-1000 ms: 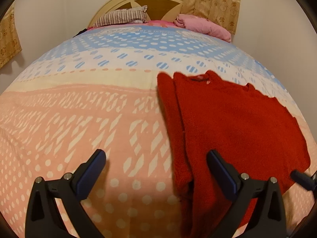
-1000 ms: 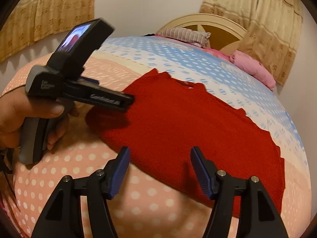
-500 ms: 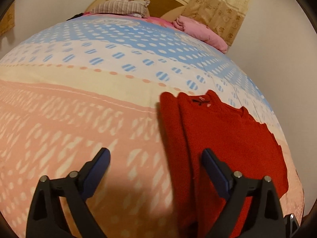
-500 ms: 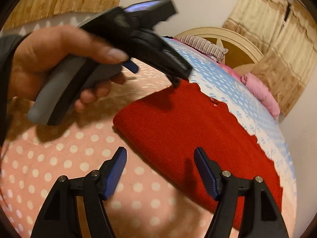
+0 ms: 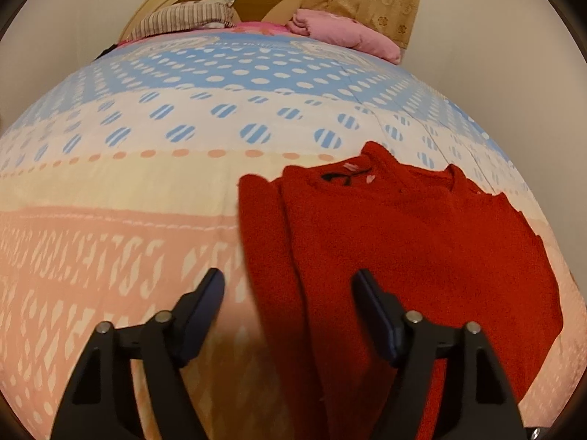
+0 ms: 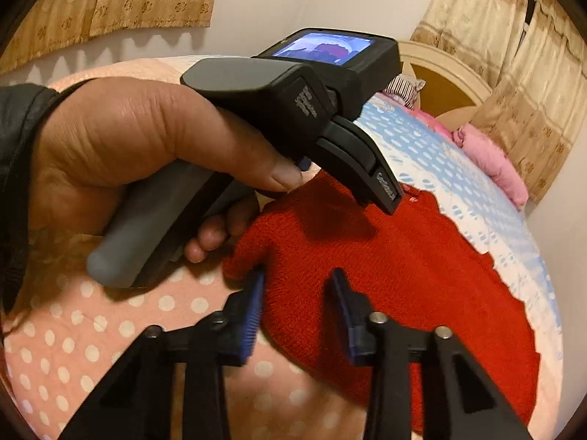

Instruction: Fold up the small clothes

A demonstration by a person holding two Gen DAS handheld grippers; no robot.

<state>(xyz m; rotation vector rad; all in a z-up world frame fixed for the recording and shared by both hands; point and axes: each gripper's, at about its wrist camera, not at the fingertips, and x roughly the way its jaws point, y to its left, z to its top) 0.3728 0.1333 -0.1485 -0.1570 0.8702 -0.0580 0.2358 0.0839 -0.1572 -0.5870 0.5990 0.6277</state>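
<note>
I see my right hand-held gripper (image 6: 295,293) closing, still unclamped, around the red sweater's (image 6: 403,267) near edge; my left hand-held gripper (image 5: 288,293), half-wide, closing over its folded side.

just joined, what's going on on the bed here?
A person holds a gripper in each hand over a red sweater lying flat on a dotted bedspread. The left gripper is closing over the sweater's folded side edge, and the right gripper is closing at the near edge. Neither has pinched the fabric yet. The left hand shows in the right wrist view.
</note>
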